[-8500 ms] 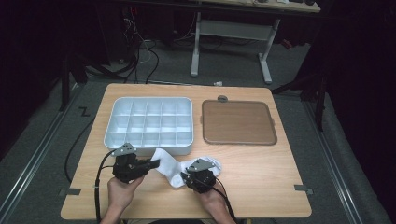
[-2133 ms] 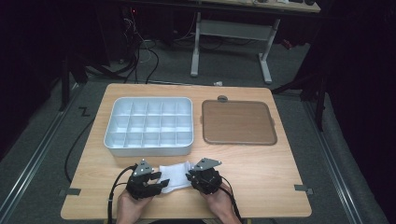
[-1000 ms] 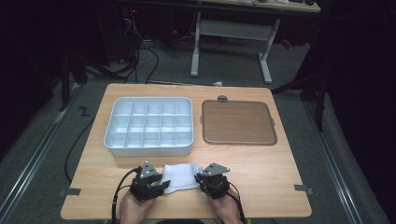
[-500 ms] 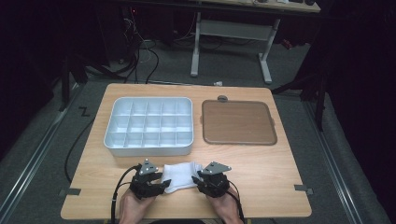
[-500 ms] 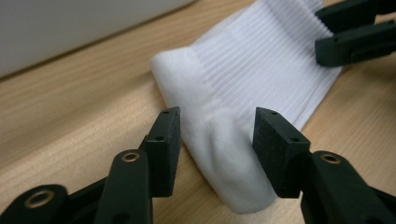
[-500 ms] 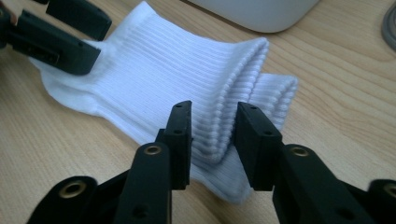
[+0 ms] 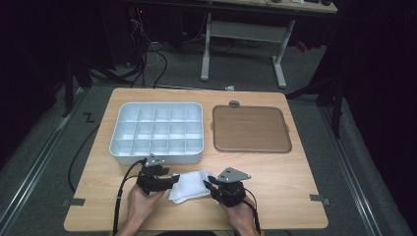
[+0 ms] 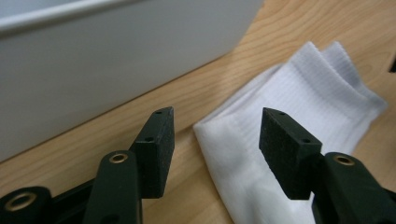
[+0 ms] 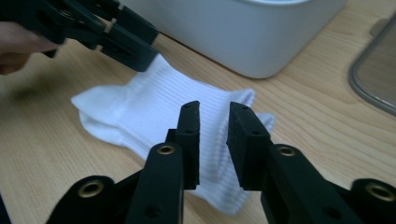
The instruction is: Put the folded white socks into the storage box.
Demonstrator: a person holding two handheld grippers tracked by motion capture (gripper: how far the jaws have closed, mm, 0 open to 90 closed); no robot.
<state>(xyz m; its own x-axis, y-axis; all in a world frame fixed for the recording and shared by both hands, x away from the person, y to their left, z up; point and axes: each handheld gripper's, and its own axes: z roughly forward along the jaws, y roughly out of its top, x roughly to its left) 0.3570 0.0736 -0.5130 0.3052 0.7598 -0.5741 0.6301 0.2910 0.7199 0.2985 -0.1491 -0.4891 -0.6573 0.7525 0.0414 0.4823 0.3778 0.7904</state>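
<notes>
Two grippers flanked a folded white sock (image 7: 191, 185) lying near the table's (image 7: 295, 187) front edge, just in front of the white compartment tray (image 7: 157, 132). Left gripper (image 8: 215, 135): its jaws had just been opening and stood wide apart, the sock's edge below the gap, neither pad pressing it. Right gripper (image 9: 214, 125): its jaws had just been closing, a narrow gap left between them, hovering over the sock's other end without gripping it.

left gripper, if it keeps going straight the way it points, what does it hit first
Probably the white sock: the left gripper stands open, pointing over its near edge, with the white tray off to one side. Whether it would skim above the sock is hard to tell.
</notes>
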